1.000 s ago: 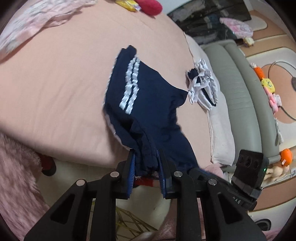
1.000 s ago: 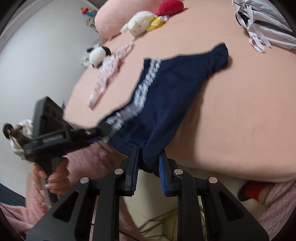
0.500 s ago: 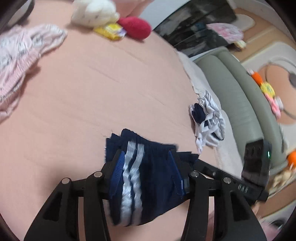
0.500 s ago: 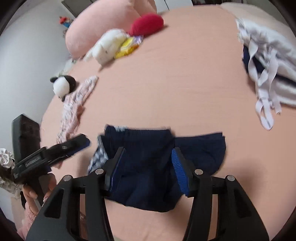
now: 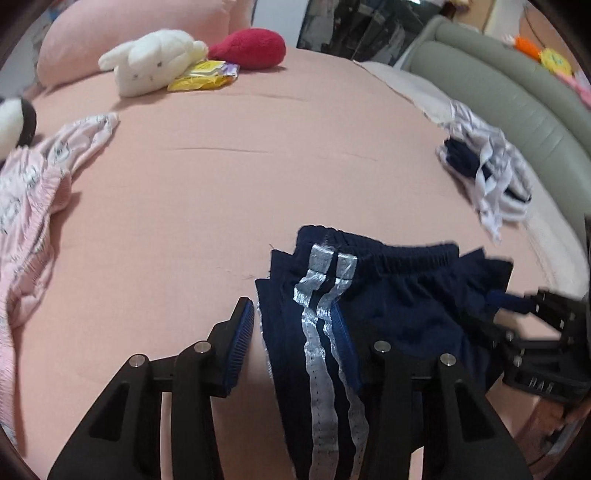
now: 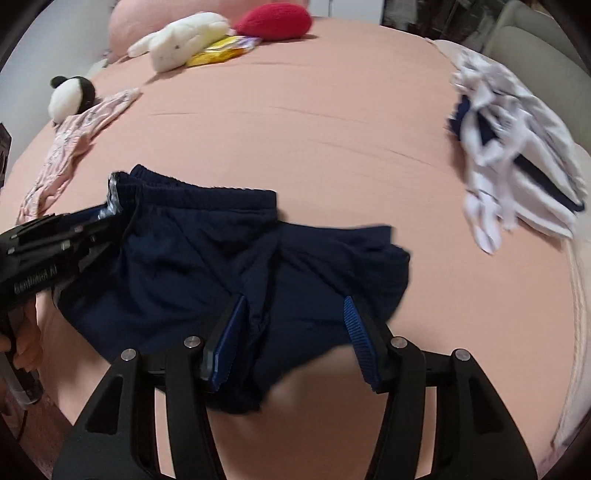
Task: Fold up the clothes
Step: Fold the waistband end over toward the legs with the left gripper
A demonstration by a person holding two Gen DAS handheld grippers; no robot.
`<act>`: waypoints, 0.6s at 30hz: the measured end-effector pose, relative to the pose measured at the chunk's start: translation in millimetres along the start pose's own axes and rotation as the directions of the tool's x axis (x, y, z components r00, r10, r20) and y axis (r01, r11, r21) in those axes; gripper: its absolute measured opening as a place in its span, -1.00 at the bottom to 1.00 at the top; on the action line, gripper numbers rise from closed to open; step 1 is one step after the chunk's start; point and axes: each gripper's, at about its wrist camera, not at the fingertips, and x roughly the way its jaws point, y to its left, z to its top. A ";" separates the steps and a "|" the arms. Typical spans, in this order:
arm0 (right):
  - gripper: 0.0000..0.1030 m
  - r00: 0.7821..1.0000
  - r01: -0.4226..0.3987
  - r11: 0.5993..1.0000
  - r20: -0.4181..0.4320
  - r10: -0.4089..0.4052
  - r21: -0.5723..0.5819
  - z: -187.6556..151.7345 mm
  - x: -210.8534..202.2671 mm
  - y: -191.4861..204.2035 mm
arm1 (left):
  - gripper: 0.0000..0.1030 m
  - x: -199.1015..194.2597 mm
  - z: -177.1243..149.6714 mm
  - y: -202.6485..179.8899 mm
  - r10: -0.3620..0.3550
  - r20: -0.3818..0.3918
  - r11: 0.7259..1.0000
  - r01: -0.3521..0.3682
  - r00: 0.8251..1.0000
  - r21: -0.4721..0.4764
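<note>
A: Nearest first: where do the tools stand?

B: The left tool [image 5: 291, 334] has its jaws spread wide over the striped side of the navy shorts [image 6: 229, 266], pinching nothing. The right tool [image 6: 293, 334] is likewise spread, its blue pads straddling the hem with cloth loose between them, not clamped.

A: And the shorts themselves?

B: On the pink bed [image 6: 314, 129], near its front edge, doubled over so the elastic waistband faces away. The lower hem droops past the edge in both views.

A: What could go wrong from here, in your judgement?

B: That overhang. The fabric looks light and slippery, so its hanging weight could drag the fold off the mattress. A spread pad catching the silver stripes [image 5: 325, 314] as it moves could also pull the layers askew. The right half looks rumpled, so a further fold might set crooked.

A: Is this garment finished?

B: I cannot tell. It would fit a half-fold just laid down or one about to be doubled again.

A: Farther off?

B: A white-and-navy garment [image 6: 517, 166] bunched at the right, a pink printed garment [image 5: 33, 206] at the left, then a panda toy [image 6: 72, 96], a white rabbit toy [image 5: 155, 59], a yellow packet [image 5: 201, 75], a red plush [image 5: 251, 48] and a pink pillow [image 5: 122, 29].

A: Any containers?

B: None that I can make out, so nothing to report inside one.
</note>
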 end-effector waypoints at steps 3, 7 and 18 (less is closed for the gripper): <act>0.07 1.000 0.017 1.000 0.012 -0.016 -0.004 -2.2 -6.4 0.7 | -0.11 -15.9 4.8 8.3 -0.110 0.040 0.991 0.113 0.993 -0.067; 0.12 0.999 0.021 0.999 0.025 -0.020 -0.036 -1.1 -2.9 10.7 | -0.09 -21.5 0.9 6.3 -0.102 0.049 0.993 0.104 0.994 -0.048; 0.16 0.994 -0.049 0.997 0.104 0.042 0.063 -6.5 -21.5 0.2 | -0.06 -26.2 6.3 20.5 -0.096 0.042 0.991 0.099 0.995 -0.093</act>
